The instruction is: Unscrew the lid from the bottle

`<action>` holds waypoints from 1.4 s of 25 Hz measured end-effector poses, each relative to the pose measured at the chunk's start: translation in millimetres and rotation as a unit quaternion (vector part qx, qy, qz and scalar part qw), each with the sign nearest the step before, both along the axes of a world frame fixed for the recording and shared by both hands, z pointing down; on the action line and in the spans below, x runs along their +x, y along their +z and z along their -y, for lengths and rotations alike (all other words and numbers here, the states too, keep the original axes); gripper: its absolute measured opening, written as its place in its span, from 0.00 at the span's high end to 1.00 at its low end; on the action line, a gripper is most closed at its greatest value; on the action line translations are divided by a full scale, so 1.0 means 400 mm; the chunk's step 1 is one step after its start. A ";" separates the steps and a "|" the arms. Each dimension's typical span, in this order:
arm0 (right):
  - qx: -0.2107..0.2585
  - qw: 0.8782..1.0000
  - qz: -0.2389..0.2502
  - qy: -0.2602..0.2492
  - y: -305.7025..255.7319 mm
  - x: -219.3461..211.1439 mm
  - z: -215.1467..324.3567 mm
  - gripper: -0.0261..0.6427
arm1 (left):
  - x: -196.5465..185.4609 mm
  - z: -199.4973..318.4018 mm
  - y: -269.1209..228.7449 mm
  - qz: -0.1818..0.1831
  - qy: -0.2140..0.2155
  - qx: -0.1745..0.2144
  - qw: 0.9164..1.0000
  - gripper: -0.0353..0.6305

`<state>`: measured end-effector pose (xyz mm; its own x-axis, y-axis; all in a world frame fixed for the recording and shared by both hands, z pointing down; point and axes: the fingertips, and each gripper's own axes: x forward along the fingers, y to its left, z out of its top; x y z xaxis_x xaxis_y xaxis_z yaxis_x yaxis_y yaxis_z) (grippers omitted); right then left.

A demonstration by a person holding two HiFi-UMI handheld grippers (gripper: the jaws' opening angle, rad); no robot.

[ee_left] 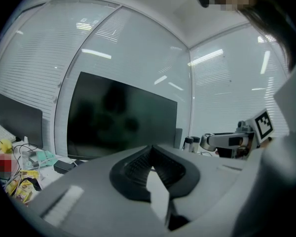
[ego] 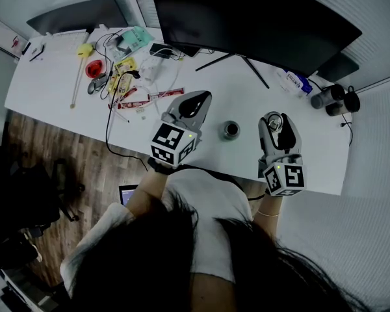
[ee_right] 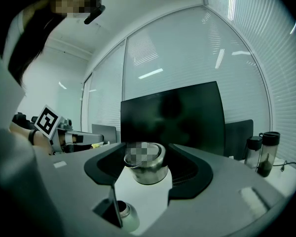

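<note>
The right gripper (ee_right: 147,158) is clamped on the steel lid (ee_right: 149,174), whose axis stands roughly vertical; the open bottle (ego: 231,130) stands upright on the table (ego: 52,77) between both grippers; the left gripper (ee_left: 152,158) is closed, empty.

White desk (ego: 45,77), wood floor (ego: 58,142), window blinds (ee_right: 237,58)

Dim, cool and greenish throughout; lit from overhead, with light streaks (ee_left: 96,54) mirrored on the walls; brightest on the white counter (ego: 52,77); heavily fisheyed with black corners in both gripper views; soft close up at the left gripper (ee_left: 152,152); dull sheen on the lid (ee_right: 147,171).
</note>
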<state>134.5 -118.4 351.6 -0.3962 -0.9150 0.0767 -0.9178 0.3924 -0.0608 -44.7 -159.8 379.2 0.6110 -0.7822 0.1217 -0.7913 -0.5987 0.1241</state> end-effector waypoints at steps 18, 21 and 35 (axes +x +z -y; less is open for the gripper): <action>-0.016 1.000 -0.010 -0.007 0.026 -0.008 -0.005 0.57 | 0.011 0.006 -0.001 -0.002 0.002 0.002 1.000 0.86; -0.018 1.000 -0.014 -0.008 0.030 -0.009 -0.005 0.57 | 0.011 0.005 -0.002 -0.002 0.001 0.002 1.000 0.86; -0.023 1.000 -0.018 -0.010 0.038 -0.019 -0.003 0.57 | 0.007 0.006 -0.016 0.009 0.005 0.024 1.000 0.86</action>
<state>126.8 -117.3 366.8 -0.4100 -0.9023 0.1332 -0.9120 0.4076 -0.0461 -41.7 -162.4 373.0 0.6168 -0.7812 0.0961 -0.7871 -0.6115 0.0809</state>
